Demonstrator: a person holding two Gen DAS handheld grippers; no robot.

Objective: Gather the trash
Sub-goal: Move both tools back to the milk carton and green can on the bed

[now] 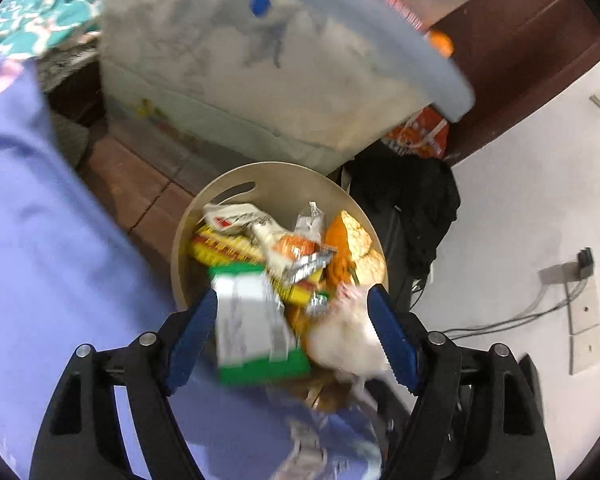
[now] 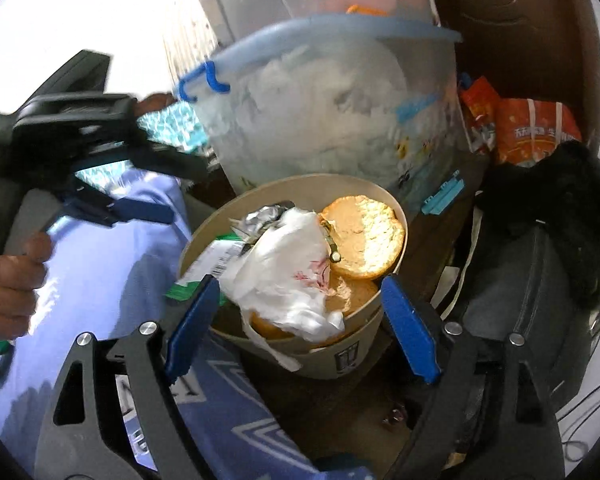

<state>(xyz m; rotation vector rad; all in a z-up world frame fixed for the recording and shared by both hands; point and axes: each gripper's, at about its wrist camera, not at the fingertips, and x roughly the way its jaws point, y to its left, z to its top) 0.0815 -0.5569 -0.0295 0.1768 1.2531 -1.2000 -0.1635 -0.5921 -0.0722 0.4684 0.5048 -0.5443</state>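
Observation:
A round beige bin (image 1: 276, 174) stands below, heaped with wrappers and orange fruit peel (image 1: 352, 240). My left gripper (image 1: 292, 292) hangs open over its near rim. A blurred green and white packet (image 1: 256, 320) is loose between the jaws, beside the left finger, and a white plastic bag (image 1: 340, 340) lies by the right finger. In the right wrist view my right gripper (image 2: 300, 280) is open over the same bin (image 2: 340, 360), its fingers on either side of the crumpled white bag (image 2: 284, 276) on the heap. The packet (image 2: 208, 264) rests at the bin's left rim. A hand (image 2: 8, 288) holds the left gripper (image 2: 172, 192) at the left.
A clear storage box with a blue-rimmed lid (image 1: 240, 60) (image 2: 332, 120) stands right behind the bin. Black bags (image 1: 412, 208) (image 2: 540, 280) and orange packets (image 1: 420, 136) (image 2: 532, 132) crowd the right. A lilac bedsheet (image 1: 40, 240) borders the left. Cables (image 1: 540, 308) lie on the white floor.

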